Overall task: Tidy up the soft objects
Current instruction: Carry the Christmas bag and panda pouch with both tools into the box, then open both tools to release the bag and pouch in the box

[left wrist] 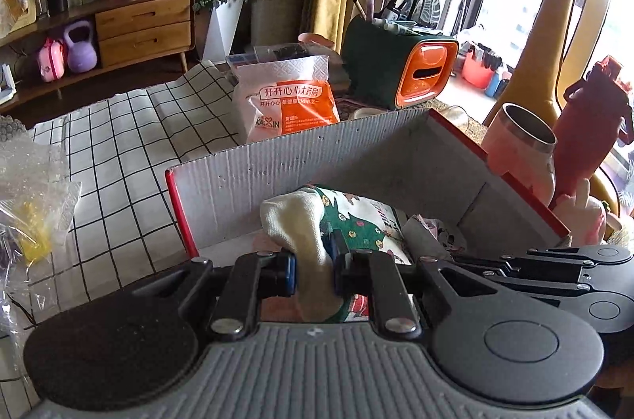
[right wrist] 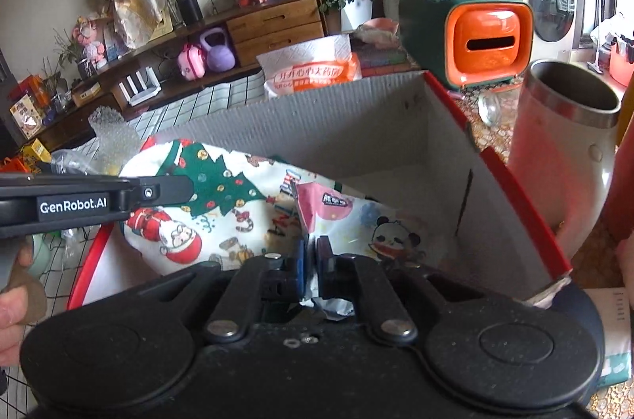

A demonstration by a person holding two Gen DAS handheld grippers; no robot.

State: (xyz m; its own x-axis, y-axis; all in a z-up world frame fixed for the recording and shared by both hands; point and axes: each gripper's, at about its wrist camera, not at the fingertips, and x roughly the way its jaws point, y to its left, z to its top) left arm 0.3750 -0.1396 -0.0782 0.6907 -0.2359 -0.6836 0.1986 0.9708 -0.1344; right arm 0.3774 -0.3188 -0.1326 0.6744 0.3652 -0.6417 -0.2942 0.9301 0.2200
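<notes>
Left gripper (left wrist: 313,270) clamps the Christmas cloth (left wrist: 356,220) over the box (left wrist: 317,157); right gripper (right wrist: 311,262) pinches a panda-print packet (right wrist: 356,220).

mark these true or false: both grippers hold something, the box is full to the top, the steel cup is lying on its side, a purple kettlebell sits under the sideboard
1. Both grippers hold something. True: the left gripper pinches the Christmas cloth, and the right gripper pinches a panda packet.
2. The box is full to the top. False: its inner walls are mostly bare.
3. The steel cup lies on its side. False: it stands upright beside the box.
4. A purple kettlebell sits under the sideboard. True.
</notes>
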